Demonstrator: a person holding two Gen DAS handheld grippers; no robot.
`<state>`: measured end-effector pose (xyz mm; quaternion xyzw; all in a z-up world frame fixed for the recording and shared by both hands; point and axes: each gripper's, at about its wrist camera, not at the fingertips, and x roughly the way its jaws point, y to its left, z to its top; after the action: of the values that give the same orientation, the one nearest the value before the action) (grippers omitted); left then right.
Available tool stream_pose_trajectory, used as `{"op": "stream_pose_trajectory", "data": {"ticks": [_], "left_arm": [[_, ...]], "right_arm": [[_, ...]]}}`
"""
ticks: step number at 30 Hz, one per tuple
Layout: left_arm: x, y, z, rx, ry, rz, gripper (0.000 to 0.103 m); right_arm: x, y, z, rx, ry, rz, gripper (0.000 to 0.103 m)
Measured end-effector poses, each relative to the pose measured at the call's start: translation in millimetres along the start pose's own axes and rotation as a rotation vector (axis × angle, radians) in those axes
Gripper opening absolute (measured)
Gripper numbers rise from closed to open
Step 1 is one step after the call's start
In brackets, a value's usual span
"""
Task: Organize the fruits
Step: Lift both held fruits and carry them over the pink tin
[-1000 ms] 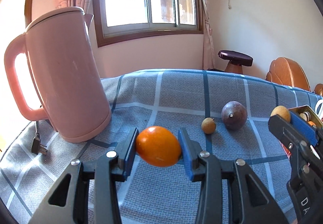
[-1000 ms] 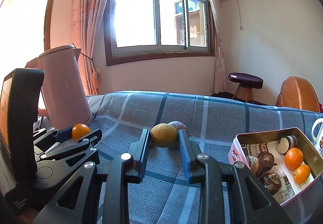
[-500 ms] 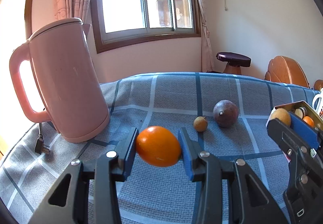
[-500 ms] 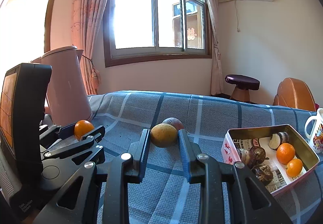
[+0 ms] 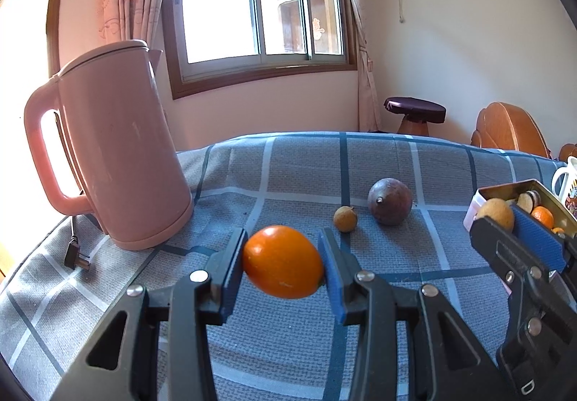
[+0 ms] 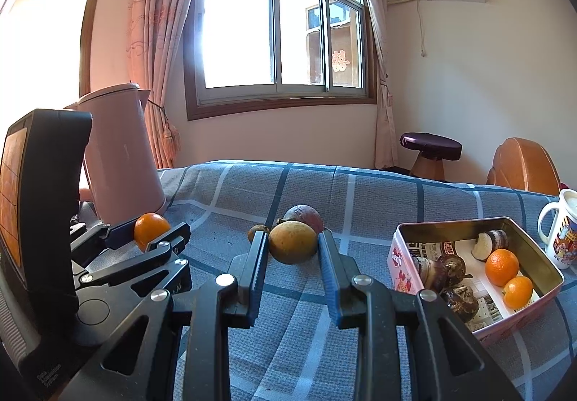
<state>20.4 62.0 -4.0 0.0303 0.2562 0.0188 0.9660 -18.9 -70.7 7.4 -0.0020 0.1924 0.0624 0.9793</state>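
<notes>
My left gripper (image 5: 283, 262) is shut on an orange fruit (image 5: 283, 262) and holds it above the checked cloth; it also shows in the right wrist view (image 6: 151, 233). My right gripper (image 6: 293, 247) is shut on a yellow-brown fruit (image 6: 293, 245), also seen in the left wrist view (image 5: 496, 213). A dark purple fruit (image 5: 389, 200) and a small brown fruit (image 5: 345, 218) lie on the cloth. A pink tin (image 6: 396, 253) at the right holds two oranges (image 6: 501, 265) and several dark fruits (image 6: 438, 269).
A pink kettle (image 5: 108, 144) stands at the left with its plug (image 5: 75, 253) on the cloth. A white printed mug (image 6: 560, 227) stands right of the tin. A stool (image 6: 431, 153) and a wooden chair (image 6: 523, 162) are beyond the table.
Both grippers have lifted and drawn back a little with their fruits still held. The tin and the mug have come further into view on the right.
</notes>
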Motion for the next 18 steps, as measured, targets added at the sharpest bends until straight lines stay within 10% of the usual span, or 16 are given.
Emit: {"op": "stream_pose_trajectory", "data": {"ticks": [18], "left_arm": [[-12.6,-9.8,-5.5,-0.003,0.000,-0.007,0.042]], "right_arm": [[-12.9,-8.2,-3.8,-0.005,-0.002,-0.016,0.031]]}}
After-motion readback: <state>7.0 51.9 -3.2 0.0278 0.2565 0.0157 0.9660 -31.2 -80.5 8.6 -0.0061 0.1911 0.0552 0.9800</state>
